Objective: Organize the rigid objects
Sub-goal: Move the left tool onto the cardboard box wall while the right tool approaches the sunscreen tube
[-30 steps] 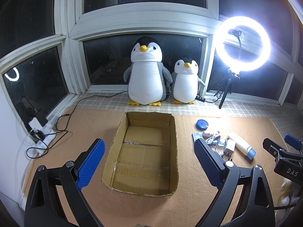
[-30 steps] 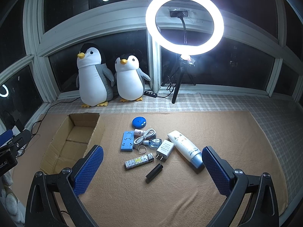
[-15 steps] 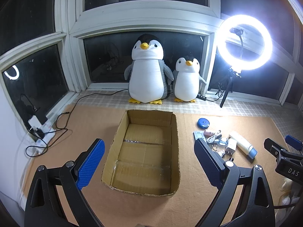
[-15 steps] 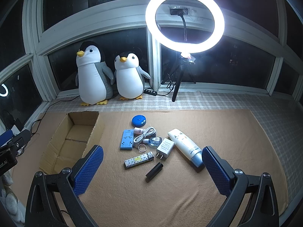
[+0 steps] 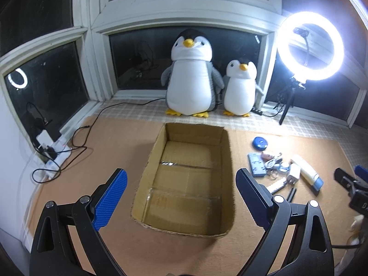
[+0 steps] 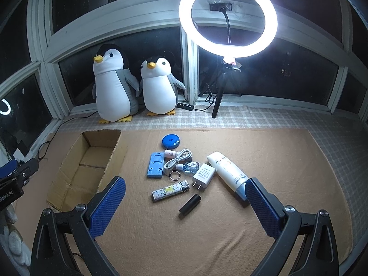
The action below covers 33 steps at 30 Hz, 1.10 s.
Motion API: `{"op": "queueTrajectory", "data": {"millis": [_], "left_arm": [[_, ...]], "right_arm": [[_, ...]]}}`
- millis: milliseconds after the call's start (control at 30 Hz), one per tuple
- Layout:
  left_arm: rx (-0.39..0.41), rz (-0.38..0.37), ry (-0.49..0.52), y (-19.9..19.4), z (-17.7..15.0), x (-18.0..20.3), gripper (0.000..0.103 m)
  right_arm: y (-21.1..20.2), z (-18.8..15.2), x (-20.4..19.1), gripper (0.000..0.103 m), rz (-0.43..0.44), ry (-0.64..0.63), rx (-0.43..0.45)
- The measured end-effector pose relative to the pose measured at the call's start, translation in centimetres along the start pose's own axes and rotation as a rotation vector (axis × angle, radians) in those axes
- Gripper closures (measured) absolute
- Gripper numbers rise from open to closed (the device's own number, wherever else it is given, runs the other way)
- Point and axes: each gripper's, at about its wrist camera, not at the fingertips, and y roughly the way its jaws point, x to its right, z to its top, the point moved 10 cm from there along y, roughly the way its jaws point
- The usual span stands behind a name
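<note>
An open, empty cardboard box (image 5: 225, 158) (image 6: 69, 168) lies on the tan mat. My left gripper (image 5: 181, 188) hovers open above its near end. To the box's right lies a cluster: a blue round case (image 6: 171, 141), a blue phone stand (image 6: 155, 165), a white cable (image 6: 178, 157), a small clear bottle (image 6: 189, 167), a white charger (image 6: 203, 176), a white tube with a blue cap (image 6: 227, 174), a patterned lighter (image 6: 170, 191) and a black cylinder (image 6: 190, 204). My right gripper (image 6: 185, 197) hangs open over the cluster's near side, holding nothing.
Two plush penguins (image 5: 192, 78) (image 6: 158, 87) stand on the checked sill at the back. A lit ring light (image 6: 228, 17) on a tripod stands right of them. A power strip with cables (image 5: 55, 154) lies at the far left by the window.
Both grippers have drifted slightly, so the scene sits a little higher in each view. Nothing on the mat has moved and both grippers remain open.
</note>
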Motion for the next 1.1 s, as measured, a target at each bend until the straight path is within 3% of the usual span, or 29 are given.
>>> {"op": "queueTrajectory", "data": {"millis": [467, 667, 733, 1100], "left_arm": [[-0.180, 0.156, -0.094, 7.4, -5.4, -9.2, 0.009], [-0.241, 0.177, -0.089, 9.9, -7.2, -10.2, 0.019], [-0.255, 0.179, -0.086, 10.5, -7.6, -10.3, 0.031], [-0.306, 0.123, -0.065, 13.0, -8.7, -8.8, 0.060]], "right_arm": [[2.0, -1.0, 0.9, 0.000, 0.003, -0.002, 0.005], [3.1, -2.0, 1.5, 0.000, 0.005, -0.018, -0.022], [3.5, -2.4, 2.0, 0.000, 0.006, -0.012, -0.037], [5.5, -4.8, 7.6, 0.001, -0.047, 0.057, -0.128]]}}
